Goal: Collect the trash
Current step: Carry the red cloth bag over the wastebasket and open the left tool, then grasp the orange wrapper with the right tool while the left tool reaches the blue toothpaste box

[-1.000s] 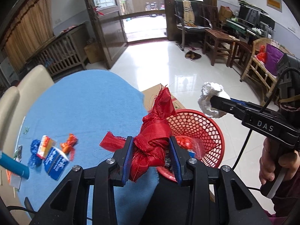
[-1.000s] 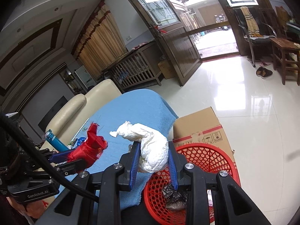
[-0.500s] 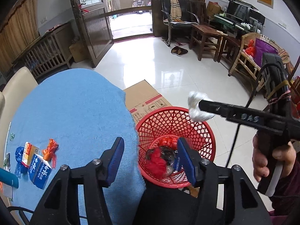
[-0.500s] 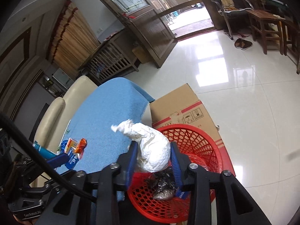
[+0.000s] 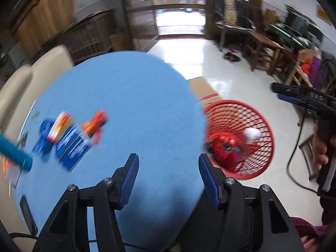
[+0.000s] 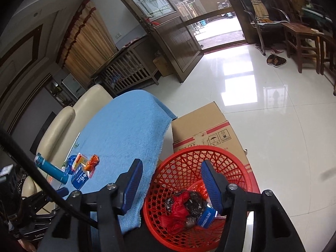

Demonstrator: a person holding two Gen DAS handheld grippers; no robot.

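Note:
My left gripper (image 5: 169,174) is open and empty above the blue cloth (image 5: 126,96) of the table. The view is blurred by motion. Left of it lie an orange wrapper (image 5: 94,121), blue packets (image 5: 71,145) and a teal bottle (image 5: 14,155). The red basket (image 5: 266,126) on the floor holds a red bundle (image 5: 222,149) and a white bundle (image 5: 252,134). My right gripper (image 6: 171,168) hangs over the basket's (image 6: 182,157) near rim, its jaws opening with nothing between them. Below it lie the red bundle (image 6: 176,210), a black bag (image 6: 193,203) and a blue packet (image 6: 206,216).
A cardboard box (image 6: 205,130) stands against the basket's far side. A cream sofa (image 6: 88,96) runs along the table's left edge. Wooden chairs and stools (image 6: 302,40) line the right wall. Glossy white floor (image 6: 262,96) stretches to the doorway.
My left gripper opened, dropped the red bundle into the basket and swung left over the table. My right gripper opened and the white bundle fell into the basket.

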